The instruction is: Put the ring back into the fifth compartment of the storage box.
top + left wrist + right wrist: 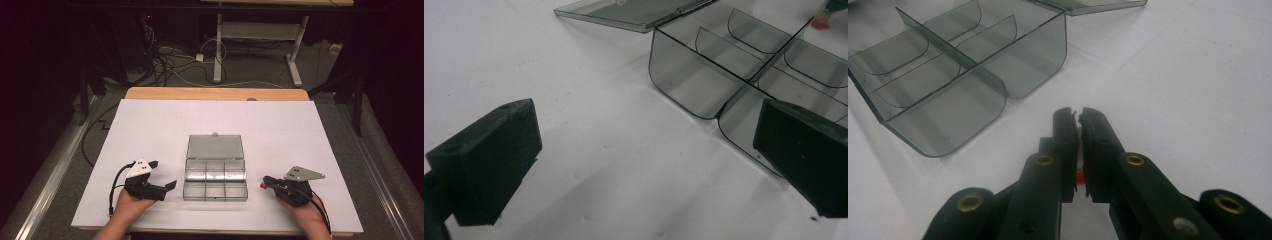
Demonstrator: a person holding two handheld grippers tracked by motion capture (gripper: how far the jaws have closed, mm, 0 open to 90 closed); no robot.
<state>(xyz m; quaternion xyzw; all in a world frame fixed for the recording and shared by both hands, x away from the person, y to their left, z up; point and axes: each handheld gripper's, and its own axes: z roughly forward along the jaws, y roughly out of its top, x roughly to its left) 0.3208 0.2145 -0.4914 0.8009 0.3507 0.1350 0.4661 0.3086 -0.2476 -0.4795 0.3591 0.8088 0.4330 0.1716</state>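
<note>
The white tabletop [165,120] carries a clear plastic compartment box [215,174] at lower centre of the high view, lid folded back. It looks light, stiff and slippery; its thin side walls seem the best hold. The left gripper [167,186], lower left, gapes empty. The right gripper [263,184], lower right, is closed on a small red piece [1079,174].

Each gripper is black moulded plastic. The left gripper [161,188] and right gripper [267,181] each carry a grey three-cornered plate and a trailing black cable. Brass-coloured screws show along the right gripper's jaws. Forearms are bare.
</note>
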